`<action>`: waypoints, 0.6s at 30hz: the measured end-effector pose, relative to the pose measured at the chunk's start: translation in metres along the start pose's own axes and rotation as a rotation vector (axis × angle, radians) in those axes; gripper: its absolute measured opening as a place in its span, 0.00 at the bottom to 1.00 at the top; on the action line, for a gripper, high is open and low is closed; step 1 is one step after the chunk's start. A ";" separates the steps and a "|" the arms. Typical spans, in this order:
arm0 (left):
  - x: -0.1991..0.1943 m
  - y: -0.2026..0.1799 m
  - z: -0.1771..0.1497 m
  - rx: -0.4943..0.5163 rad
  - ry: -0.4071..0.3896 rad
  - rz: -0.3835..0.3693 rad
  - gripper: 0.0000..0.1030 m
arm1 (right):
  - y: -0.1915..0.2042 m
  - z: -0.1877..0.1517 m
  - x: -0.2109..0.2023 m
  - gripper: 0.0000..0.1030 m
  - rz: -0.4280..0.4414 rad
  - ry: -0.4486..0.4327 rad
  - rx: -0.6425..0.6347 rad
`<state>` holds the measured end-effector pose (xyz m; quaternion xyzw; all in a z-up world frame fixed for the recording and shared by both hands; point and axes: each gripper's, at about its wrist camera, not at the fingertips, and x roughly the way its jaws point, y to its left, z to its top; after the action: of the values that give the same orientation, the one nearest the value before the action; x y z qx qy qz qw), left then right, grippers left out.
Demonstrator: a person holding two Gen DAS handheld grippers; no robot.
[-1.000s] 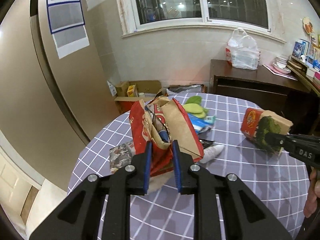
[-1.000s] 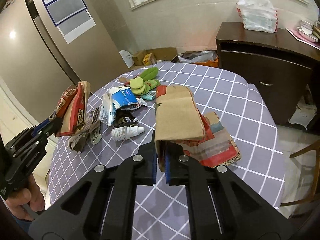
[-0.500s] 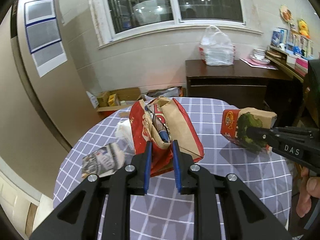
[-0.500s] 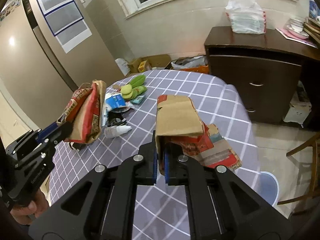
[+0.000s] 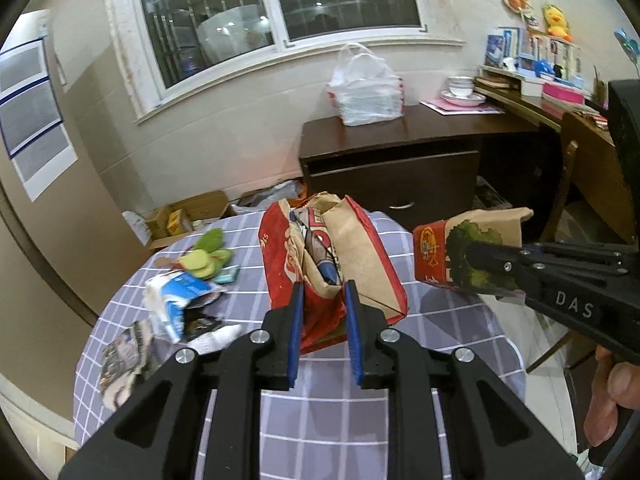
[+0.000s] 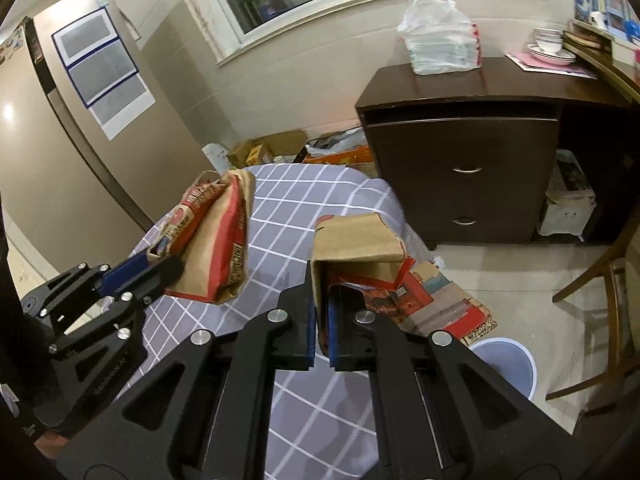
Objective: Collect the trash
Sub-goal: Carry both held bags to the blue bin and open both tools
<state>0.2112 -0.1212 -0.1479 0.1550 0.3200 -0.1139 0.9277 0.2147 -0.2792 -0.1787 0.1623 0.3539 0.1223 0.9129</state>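
- The left tool is clenched on a red-and-brown paper bag, held above the checked surface.
- The right tool grips a folded brown paper bag over the surface's edge.
- Beyond, wrappers lie on the surface.
- A blue bin stands on the floor.
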 end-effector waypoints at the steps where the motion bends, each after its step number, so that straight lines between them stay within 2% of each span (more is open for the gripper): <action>1: 0.002 -0.006 0.001 0.010 0.003 -0.006 0.18 | -0.006 -0.001 -0.003 0.04 -0.002 -0.005 0.005; 9: 0.020 -0.066 0.013 0.097 0.019 -0.073 0.18 | -0.057 -0.008 -0.025 0.04 -0.062 -0.035 0.073; 18: 0.041 -0.158 0.024 0.214 0.037 -0.182 0.18 | -0.149 -0.027 -0.055 0.04 -0.174 -0.048 0.203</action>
<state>0.2074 -0.2809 -0.1898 0.2253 0.3360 -0.2282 0.8856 0.1731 -0.4288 -0.2211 0.2254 0.3553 0.0020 0.9072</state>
